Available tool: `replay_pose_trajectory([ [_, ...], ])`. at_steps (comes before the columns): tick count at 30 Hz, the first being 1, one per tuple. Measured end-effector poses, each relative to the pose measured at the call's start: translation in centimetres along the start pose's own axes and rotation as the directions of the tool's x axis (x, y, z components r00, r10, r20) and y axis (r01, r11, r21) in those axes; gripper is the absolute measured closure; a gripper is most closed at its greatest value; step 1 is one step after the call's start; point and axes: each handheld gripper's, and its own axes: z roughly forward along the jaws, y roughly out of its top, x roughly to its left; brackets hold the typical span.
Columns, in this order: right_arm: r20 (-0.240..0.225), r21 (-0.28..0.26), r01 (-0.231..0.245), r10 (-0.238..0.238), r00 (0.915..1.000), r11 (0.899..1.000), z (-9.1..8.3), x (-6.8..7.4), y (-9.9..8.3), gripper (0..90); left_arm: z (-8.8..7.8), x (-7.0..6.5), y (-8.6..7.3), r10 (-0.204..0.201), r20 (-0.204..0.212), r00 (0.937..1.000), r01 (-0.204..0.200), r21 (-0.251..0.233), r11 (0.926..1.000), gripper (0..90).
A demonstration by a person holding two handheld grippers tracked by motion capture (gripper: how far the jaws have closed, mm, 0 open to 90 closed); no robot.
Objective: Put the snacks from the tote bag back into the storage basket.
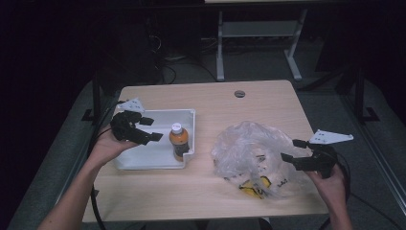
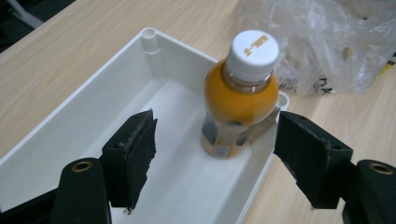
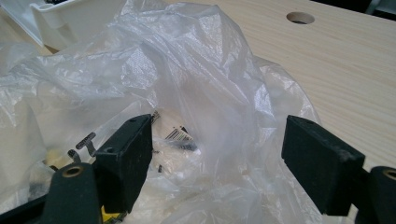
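An orange drink bottle [image 1: 179, 141] with a white cap stands upright in the right end of a white tray [image 1: 143, 155]. My left gripper [image 1: 151, 129] hovers over the tray's left half, open, its pads apart from the bottle. In the left gripper view the bottle [image 2: 240, 93] stands just beyond the spread jaws of the left gripper [image 2: 217, 140], inside the tray [image 2: 93, 93]. A crumpled clear plastic bag [image 1: 244, 148] lies to the right. My right gripper [image 1: 292, 149] is open at its right edge. In the right gripper view the bag [image 3: 187, 70] bulges between the wide jaws of the right gripper [image 3: 217, 140], pads not pressing.
Something yellow [image 1: 251, 189] lies inside the bag near the table's front edge. A round cable hole [image 1: 240, 93] sits at the back of the wooden table. Bare wood lies between tray and bag. Beyond the table are a dark floor and a desk's legs [image 1: 220, 48].
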Motion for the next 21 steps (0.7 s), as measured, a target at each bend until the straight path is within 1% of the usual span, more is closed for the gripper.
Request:
replay_pose_trajectory([
  [2, -0.002, -0.004, -0.003, 0.003, 1.0, 1.0, 0.0, 0.0, 0.0, 24.1, -0.3, 0.1, -0.3, -0.014, -0.013, 0.9998, 0.014, -0.016, 0.9998, 27.8],
  [3, -0.011, -0.022, -0.013, 0.013, 0.9999, 1.0, -0.1, 0.0, 0.1, 24.1, -0.5, 0.2, -0.6, -0.03, -0.011, 0.9995, 0.03, -0.03, 0.9991, 27.8],
  [4, -0.01, -0.025, -0.013, 0.012, 0.9999, 1.0, -0.1, 0.0, 0.2, 23.8, -0.6, 0.3, -0.7, -0.022, -0.015, 0.9997, 0.021, -0.024, 0.9995, 27.8],
  [5, -0.008, -0.025, -0.012, 0.012, 0.9999, 1.0, -0.1, 0.0, 0.2, 23.3, -0.6, 0.3, -0.7, -0.022, -0.015, 0.9997, 0.021, -0.024, 0.9995, 27.6],
  [6, -0.008, -0.025, -0.012, 0.012, 0.9999, 1.0, -0.1, 0.0, 0.2, 23.3, -0.7, 0.3, -0.8, -0.019, -0.025, 0.9995, 0.018, -0.023, 0.9996, 27.6],
  [7, -0.004, -0.024, -0.012, 0.012, 0.9999, 1.0, 0.0, 0.0, 0.3, 21.9, -0.7, 0.4, -0.9, -0.021, -0.022, 0.9995, 0.021, -0.025, 0.9995, 27.3],
  [9, -0.004, -0.016, -0.012, 0.012, 0.9999, 1.0, 0.1, 0.0, 0.2, 21.9, -0.9, 0.4, -1.1, -0.025, -0.031, 0.9992, 0.024, -0.028, 0.9993, 26.4],
  [15, -0.006, -0.014, -0.01, 0.01, 0.9999, 1.0, 0.0, 0.0, 0.3, 21.8, -0.9, 0.5, -2.0, -0.036, -0.036, 0.9987, 0.035, -0.026, 0.9991, 25.2],
  [16, -0.005, -0.013, -0.01, 0.01, 0.9999, 1.0, 0.0, 0.0, 0.3, 21.7, -0.9, 0.4, -2.1, -0.042, -0.036, 0.9984, 0.041, -0.028, 0.9987, 25.0],
  [21, 0.0, -0.006, -0.004, 0.004, 1.0, 1.0, 0.1, 0.1, 0.4, 21.3, -0.7, 0.3, -2.7, -0.034, -0.035, 0.9988, 0.034, -0.015, 0.9993, 23.6],
])
